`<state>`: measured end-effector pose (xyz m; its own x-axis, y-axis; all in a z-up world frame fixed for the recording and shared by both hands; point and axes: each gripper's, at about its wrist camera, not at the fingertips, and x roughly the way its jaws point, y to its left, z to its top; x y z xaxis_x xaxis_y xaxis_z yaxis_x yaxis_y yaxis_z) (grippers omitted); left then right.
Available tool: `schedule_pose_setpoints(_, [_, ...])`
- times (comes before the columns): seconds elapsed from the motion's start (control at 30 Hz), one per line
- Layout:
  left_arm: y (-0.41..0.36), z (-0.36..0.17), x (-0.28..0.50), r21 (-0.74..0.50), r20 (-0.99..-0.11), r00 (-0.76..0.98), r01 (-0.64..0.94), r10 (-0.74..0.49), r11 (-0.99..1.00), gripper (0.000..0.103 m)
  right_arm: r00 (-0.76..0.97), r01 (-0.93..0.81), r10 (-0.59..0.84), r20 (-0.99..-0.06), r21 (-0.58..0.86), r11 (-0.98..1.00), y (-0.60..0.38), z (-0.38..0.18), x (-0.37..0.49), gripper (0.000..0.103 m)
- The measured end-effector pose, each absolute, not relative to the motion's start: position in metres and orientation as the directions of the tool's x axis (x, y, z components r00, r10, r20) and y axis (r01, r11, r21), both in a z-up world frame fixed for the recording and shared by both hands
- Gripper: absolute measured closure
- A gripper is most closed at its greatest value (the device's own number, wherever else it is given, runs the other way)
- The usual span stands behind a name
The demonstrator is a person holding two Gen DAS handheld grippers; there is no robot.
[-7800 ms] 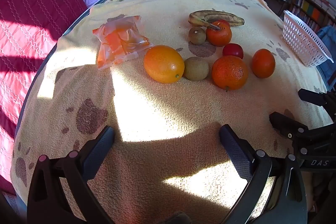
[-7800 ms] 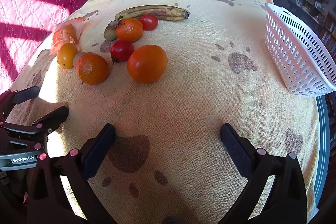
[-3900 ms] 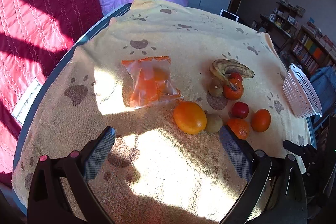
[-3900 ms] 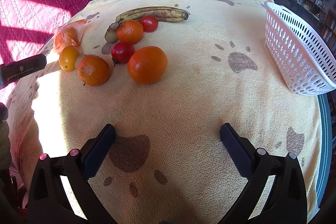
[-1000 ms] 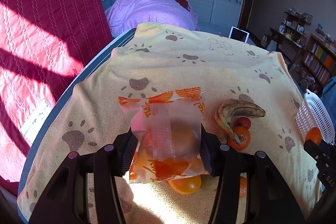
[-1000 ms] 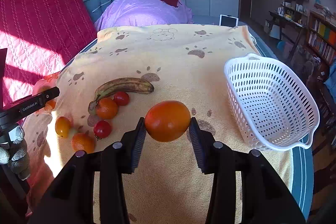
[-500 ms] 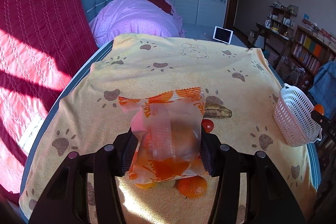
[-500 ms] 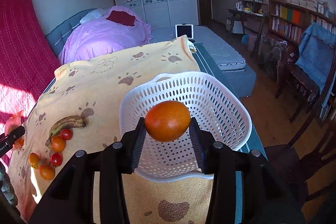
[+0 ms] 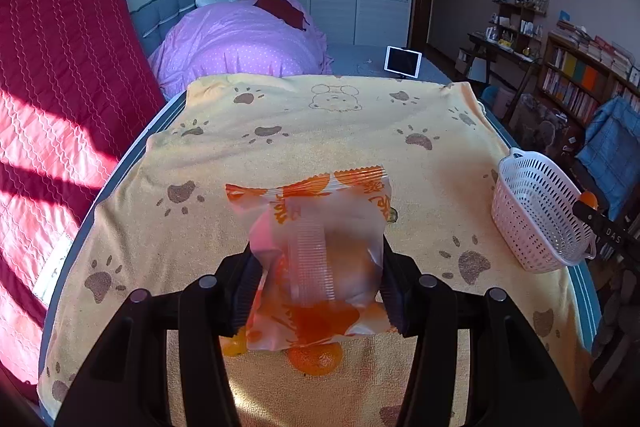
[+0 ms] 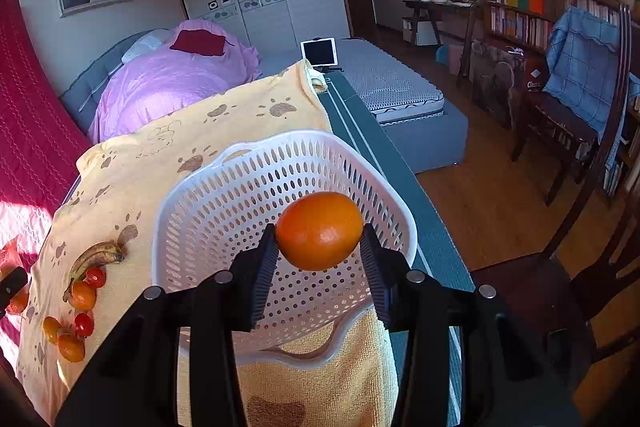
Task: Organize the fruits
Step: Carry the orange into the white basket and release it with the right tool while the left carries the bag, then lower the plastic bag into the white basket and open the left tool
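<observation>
left wrist view: left gripper [image 9: 316, 269] clamped on a clear plastic bag printed in orange [image 9: 316, 251], both pads pressed into its sides, bag lifted above the yellow paw-print towel [image 9: 320, 131] that covers the table. bag hides most of the loose fruit; only a mandarin [image 9: 316, 361] and a sliver of a yellow-orange fruit [image 9: 234, 345] peek out under it, toward the towel's near edge, plus a dark banana tip [image 9: 393, 215] at the bag's right edge. white perforated basket [image 9: 536, 223] seen from outside, at the towel's right edge, with the tip of the right gripper and a bit of orange just behind its far rim.

right wrist view: right gripper [image 10: 319, 263] pinching a large orange [image 10: 319, 230] between its two pads, held in the air over the open basket [image 10: 224, 203]; basket interior visible here, nothing lying in it. basket sits at the towel's right edge, near corner. shows what the other view hides: near the towel's left edge, a spotted banana [image 10: 94, 259], two cherry tomatoes [image 10: 96, 277] [image 10: 84, 323], a tangerine [image 10: 83, 295], a small yellow-orange fruit [image 10: 51, 327] and another mandarin [image 10: 71, 347], all resting on the towel. also the tip of the left gripper at the far left frame edge, with a bit of the orange-printed bag beside it.
</observation>
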<state>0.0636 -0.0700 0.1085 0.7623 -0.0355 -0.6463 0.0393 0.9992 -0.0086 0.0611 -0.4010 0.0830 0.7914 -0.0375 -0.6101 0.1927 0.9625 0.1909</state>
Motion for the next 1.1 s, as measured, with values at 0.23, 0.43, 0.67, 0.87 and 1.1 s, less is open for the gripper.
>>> schedule_pose_setpoints(0.23, [-0.088, 0.112, 0.062, -0.004, -0.644, 0.763, 0.069, -0.055, 0.998, 0.050, 0.789, 0.196, -0.033, -0.613, 0.200, 0.960, -0.404, 0.078, 0.063, 0.060])
schedule_pose_setpoints(0.43, [-0.101, 0.114, 0.063, -0.001, -0.645, 0.761, 0.093, -0.072, 0.996, 0.050, 0.802, 0.193, -0.030, -0.597, 0.211, 0.958, -0.404, 0.079, 0.061, 0.059])
schedule_pose_setpoints(0.67, [-0.119, 0.119, 0.062, 0.006, -0.637, 0.765, 0.128, -0.095, 0.992, 0.050, 0.827, 0.207, -0.037, -0.561, 0.242, 0.948, -0.411, 0.084, 0.053, 0.058])
schedule_pose_setpoints(0.87, [-0.143, 0.124, 0.066, 0.007, -0.632, 0.763, 0.180, -0.135, 0.984, 0.050, 0.856, 0.241, -0.085, -0.511, 0.247, 0.938, -0.416, 0.090, 0.043, 0.058])
schedule_pose_setpoints(1.1, [-0.180, 0.132, 0.074, 0.019, -0.618, 0.760, 0.267, -0.199, 0.963, 0.050, 0.865, 0.308, -0.160, -0.476, 0.252, 0.918, -0.425, 0.090, 0.035, 0.051])
